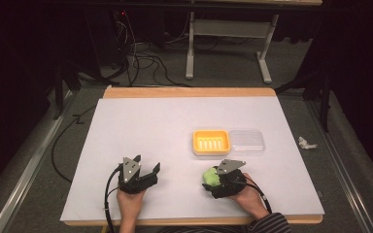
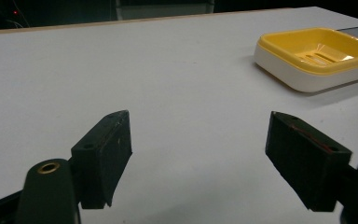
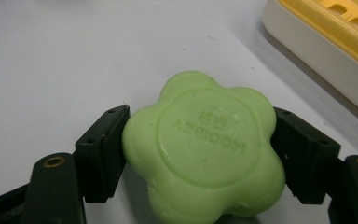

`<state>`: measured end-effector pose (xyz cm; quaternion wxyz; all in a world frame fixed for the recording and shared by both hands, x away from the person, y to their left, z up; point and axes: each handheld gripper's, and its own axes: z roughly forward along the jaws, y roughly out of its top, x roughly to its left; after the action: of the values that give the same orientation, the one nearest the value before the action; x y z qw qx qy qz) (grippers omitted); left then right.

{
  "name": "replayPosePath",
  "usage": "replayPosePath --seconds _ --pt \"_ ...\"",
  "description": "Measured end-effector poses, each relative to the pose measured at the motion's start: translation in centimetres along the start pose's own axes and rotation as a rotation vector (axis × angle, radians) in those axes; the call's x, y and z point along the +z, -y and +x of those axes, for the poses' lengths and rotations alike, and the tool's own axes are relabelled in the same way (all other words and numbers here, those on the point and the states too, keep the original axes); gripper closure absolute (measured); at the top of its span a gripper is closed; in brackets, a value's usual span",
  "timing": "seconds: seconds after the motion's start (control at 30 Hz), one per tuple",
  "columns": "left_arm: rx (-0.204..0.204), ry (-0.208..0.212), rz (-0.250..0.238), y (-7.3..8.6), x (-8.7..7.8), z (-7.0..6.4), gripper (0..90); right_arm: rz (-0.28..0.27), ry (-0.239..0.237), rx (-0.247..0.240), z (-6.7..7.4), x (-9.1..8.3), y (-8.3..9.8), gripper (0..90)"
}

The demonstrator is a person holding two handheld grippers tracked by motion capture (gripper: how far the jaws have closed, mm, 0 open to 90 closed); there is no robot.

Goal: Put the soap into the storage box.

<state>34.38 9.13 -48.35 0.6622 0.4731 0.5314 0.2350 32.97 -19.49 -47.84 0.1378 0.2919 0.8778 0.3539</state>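
Right tongs (image 3: pixel 200 154) clamped on green flower-shaped soap (image 3: pixel 204 148), pads on opposite lobes, soap low over worktop (image 1: pixel 150 126). Left tongs (image 2: pixel 200 158) apart, idle. Yellow soap dish (image 3: pixel 328 44) ahead-right of right tongs. Keep squeeze firm, lift straight, lower flat onto slatted tray.

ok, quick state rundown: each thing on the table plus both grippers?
green soap: flower-shaped, clamped between the right gripper's fingers, near the dish
right gripper: shut on the soap
left gripper: open, nothing between its fingers
yellow soap dish: upright, empty, slotted insert in place
clear lid: off, lying beside the dish on its right
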Motion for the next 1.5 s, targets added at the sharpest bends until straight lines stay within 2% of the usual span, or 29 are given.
replayPosePath --seconds 0.13,0.37,0.5,0.73,0.9,1.2,1.5 --pt "-0.001 0.000 -0.001 0.0 0.0 0.0 23.3 -0.017 -0.013 0.008 -0.2 -0.4 0.0 27.0" --pt "0.000 0.000 -0.001 0.0 0.0 0.0 23.2 -0.047 0.006 0.003 -0.4 -1.3 -0.2 27.6" --pt "0.001 0.000 -0.001 0.0 0.0 0.0 23.2 -0.054 0.005 -0.007 -0.5 -1.8 -0.3 27.8" --pt "0.000 0.000 -0.001 0.0 0.0 0.0 23.2 -0.083 -0.011 0.007 -0.9 -2.5 -0.3 28.2" --pt "0.000 0.000 0.000 0.0 0.0 0.0 23.2 -0.108 -0.004 0.009 -1.3 -3.4 -0.6 28.4" --pt "0.002 0.000 0.000 0.0 0.0 -0.1 23.2 -0.160 0.017 0.056 -3.0 -5.4 -1.5 28.4" --pt "0.002 0.000 0.005 0.0 0.0 -0.1 23.2 -0.173 0.039 0.083 -4.6 -6.5 -2.6 28.4"
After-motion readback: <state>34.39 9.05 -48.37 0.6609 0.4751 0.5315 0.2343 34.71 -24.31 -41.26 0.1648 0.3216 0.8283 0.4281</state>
